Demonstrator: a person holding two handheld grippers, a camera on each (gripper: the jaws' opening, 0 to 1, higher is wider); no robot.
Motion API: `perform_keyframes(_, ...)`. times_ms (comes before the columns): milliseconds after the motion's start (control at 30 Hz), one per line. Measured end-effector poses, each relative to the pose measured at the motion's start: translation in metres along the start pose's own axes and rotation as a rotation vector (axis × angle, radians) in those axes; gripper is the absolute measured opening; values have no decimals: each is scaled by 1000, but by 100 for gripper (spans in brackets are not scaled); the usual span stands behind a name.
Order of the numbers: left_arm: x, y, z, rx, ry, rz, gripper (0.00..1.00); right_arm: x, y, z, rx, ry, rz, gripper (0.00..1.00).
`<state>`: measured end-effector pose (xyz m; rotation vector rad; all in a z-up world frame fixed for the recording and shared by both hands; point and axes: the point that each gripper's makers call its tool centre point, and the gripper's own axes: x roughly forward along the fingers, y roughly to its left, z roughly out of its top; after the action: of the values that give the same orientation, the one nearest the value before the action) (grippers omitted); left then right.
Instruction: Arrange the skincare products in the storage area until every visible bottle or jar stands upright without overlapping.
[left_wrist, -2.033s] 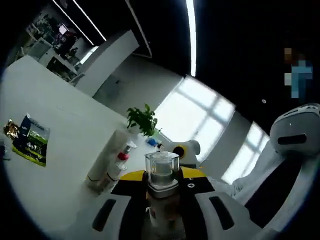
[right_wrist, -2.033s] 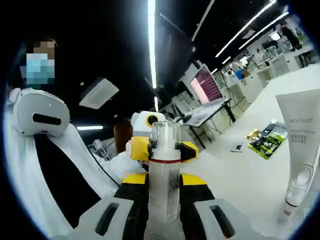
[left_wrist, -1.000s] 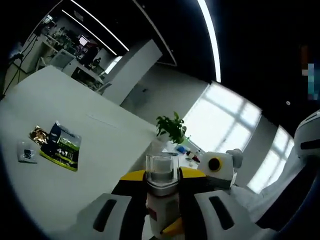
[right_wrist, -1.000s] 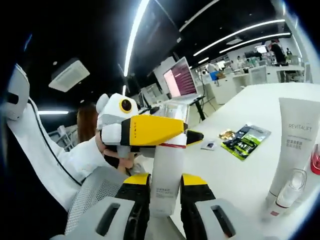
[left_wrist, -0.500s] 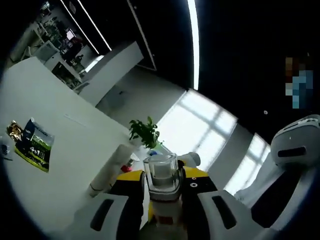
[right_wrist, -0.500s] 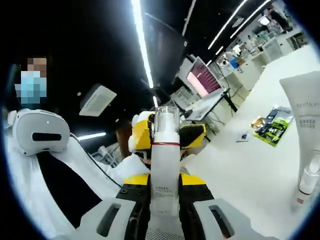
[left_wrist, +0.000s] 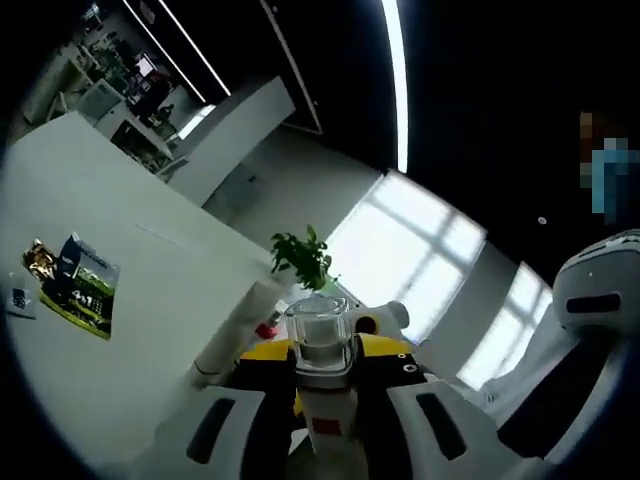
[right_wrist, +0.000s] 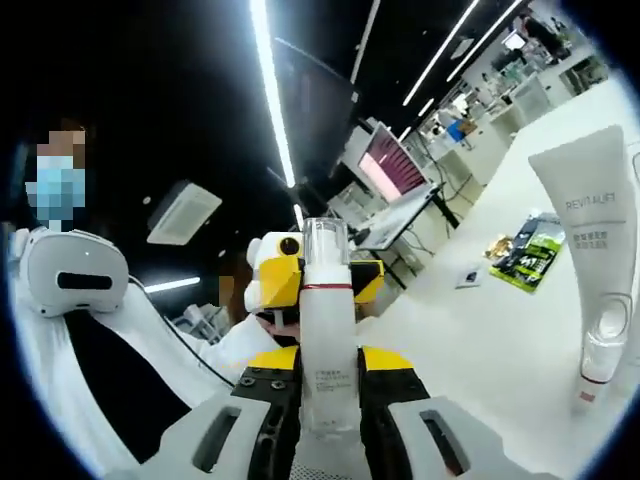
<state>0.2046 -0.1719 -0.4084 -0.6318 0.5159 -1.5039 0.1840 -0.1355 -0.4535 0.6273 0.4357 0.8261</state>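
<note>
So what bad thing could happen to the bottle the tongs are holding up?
Both tongs, left and right, pinch the same white bottle in the air above the white table. If they pull different ways, it might slip and drop. Its clear cap could perhaps pop off. Put down carelessly, it might bump the upright white tube and small pump bottle beside it.
</note>
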Motion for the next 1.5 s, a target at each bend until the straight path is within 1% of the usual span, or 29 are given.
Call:
perform_keyframes(33, -1, 2, 1, 10, -3, 16, 16, 2, -1, 0, -16, 4, -21, 17)
perform_keyframes(67, -3, 7, 3, 20, -9, 33, 16, 4, -4, 2, -67, 3, -56, 17)
perform_keyframes(133, -5, 12, 6, 20, -20, 59, 16, 8, -6, 3, -116, 14, -115, 18)
perform_keyframes(200, -7, 21, 7, 44, -21, 115, 16, 10, -12, 4, -176, 27, -181, 18)
perform_keyframes(233, -8, 26, 7, 56, -16, 144, 16, 12, -16, 2, -216, 51, -224, 18)
perform_keyframes(300, -8, 29, 6, 89, -9, 175, 16, 15, -22, 0, -276, 92, -291, 18)
perform_keyframes(333, -8, 34, 5, 115, -1, 203, 16, 17, -28, -2, -308, 127, -348, 18)
perform_keyframes(400, -10, 44, 4, 147, 14, 259, 16, 23, -34, -4, -345, 169, -420, 18)
perform_keyframes(467, -14, 55, 6, 143, 14, 311, 16, 28, -40, 0, -411, 179, -465, 18)
perform_keyframes(500, -15, 57, 8, 142, 10, 323, 16, 33, -40, -2, -422, 187, -479, 18)
perform_keyframes(600, -20, 63, 12, 143, -2, 339, 16, 45, -43, -2, -446, 202, -516, 18)
perform_keyframes(633, -22, 67, 14, 165, -3, 353, 16, 45, -45, -1, -461, 216, -521, 17)
perform_keyframes(700, -22, 67, 12, 178, 9, 351, 17, 42, -46, -2, -475, 230, -517, 16)
perform_keyframes(767, -20, 64, 9, 217, 30, 332, 17, 38, -45, -5, -458, 237, -470, 15)
perform_keyframes(800, -16, 57, 8, 238, 27, 310, 17, 38, -43, -4, -449, 225, -450, 15)
perform_keyframes(833, -14, 53, 8, 246, 22, 285, 17, 35, -36, -3, -376, 192, -381, 15)
perform_keyframes(867, -9, 44, 9, 259, 4, 246, 17, 34, -35, -1, -361, 181, -364, 14)
perform_keyframes(900, -7, 39, 10, 262, -5, 223, 17, 29, -30, 2, -329, 150, -318, 14)
perform_keyframes(933, -5, 35, 10, 239, -11, 199, 17, 26, -30, 4, -335, 137, -302, 14)
perform_keyframes(967, -5, 33, 9, 226, -6, 184, 17, 19, -31, 6, -364, 137, -288, 14)
perform_keyframes(1033, -5, 30, 5, 210, 16, 160, 17, 12, -29, 5, -391, 152, -263, 14)
perform_keyframes(1067, -4, 27, 3, 217, 27, 138, 18, 8, -25, 2, -393, 165, -214, 14)
perform_keyframes(1133, 0, 18, -2, 220, 41, 94, 18, 3, -19, 0, -366, 160, -147, 14)
perform_keyframes(1200, 4, 5, -4, 219, 44, 28, 19, -4, -10, 0, -303, 118, -44, 14)
perform_keyframes(1267, 5, -5, -6, 208, 47, -26, 20, -10, -1, 0, -255, 98, 30, 14)
perform_keyframes(1333, 6, -18, -8, 185, 48, -94, 20, -16, 10, 0, -230, 81, 105, 14)
perform_keyframes(1400, 6, -28, -8, 156, 42, -141, 19, -20, 18, 1, -195, 61, 165, 14)
perform_keyframes(1433, 6, -32, -9, 150, 43, -160, 19, -23, 24, -1, -175, 63, 209, 14)
perform_keyframes(1500, 6, -38, -13, 140, 62, -192, 19, -25, 30, -5, -170, 84, 245, 14)
